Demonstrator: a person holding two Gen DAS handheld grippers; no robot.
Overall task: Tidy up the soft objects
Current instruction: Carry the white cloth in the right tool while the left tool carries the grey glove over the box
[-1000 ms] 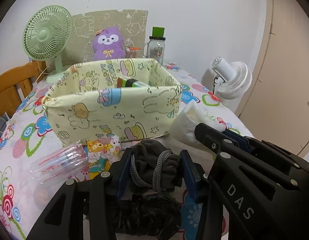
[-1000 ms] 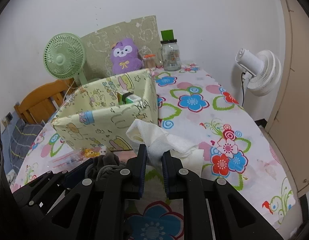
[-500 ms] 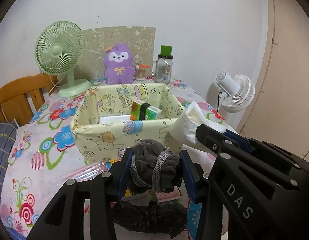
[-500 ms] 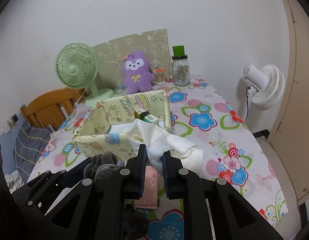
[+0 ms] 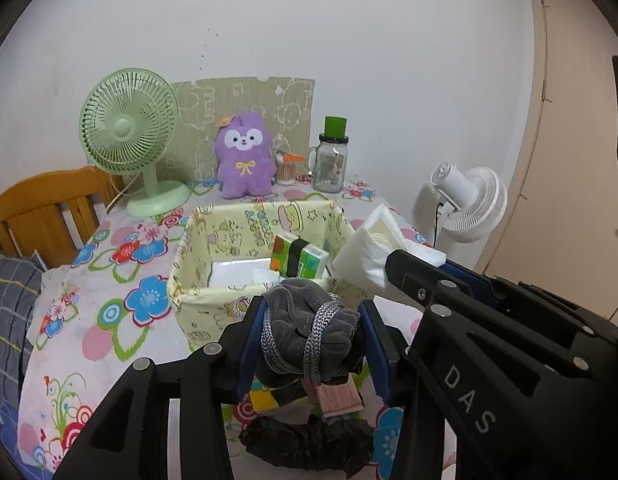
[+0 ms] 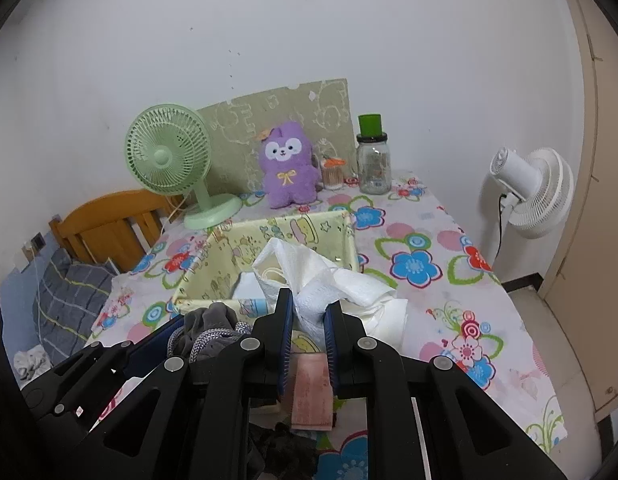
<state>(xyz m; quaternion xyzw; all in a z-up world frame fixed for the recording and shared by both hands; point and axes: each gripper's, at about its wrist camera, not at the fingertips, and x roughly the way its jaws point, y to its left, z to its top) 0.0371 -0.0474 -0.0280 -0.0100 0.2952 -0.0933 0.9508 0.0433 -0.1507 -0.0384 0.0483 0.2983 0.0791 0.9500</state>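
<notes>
My left gripper [image 5: 309, 332] is shut on a grey cloth bundle tied with grey cord [image 5: 307, 334], held above the table just in front of the yellow fabric storage box [image 5: 197, 296]. My right gripper [image 6: 309, 320] is shut on a white tissue pack [image 6: 321, 280], held beside it at the box's near right corner; the pack also shows in the left wrist view [image 5: 373, 248]. The box [image 6: 213, 256] holds a green-orange packet [image 5: 299, 258] and a white packet [image 5: 241, 272].
A black cloth [image 5: 305, 444] and a pink item [image 6: 311, 392] lie on the floral tablecloth below the grippers. A green fan [image 5: 129, 136], a purple plush [image 5: 243, 156] and a jar [image 5: 331, 160] stand at the back. A white fan [image 6: 529, 192] stands right, a wooden chair [image 5: 45, 208] left.
Both grippers have risen with their loads, so the inside of the box now shows from above. The bundle and tissue pack stay gripped.
</notes>
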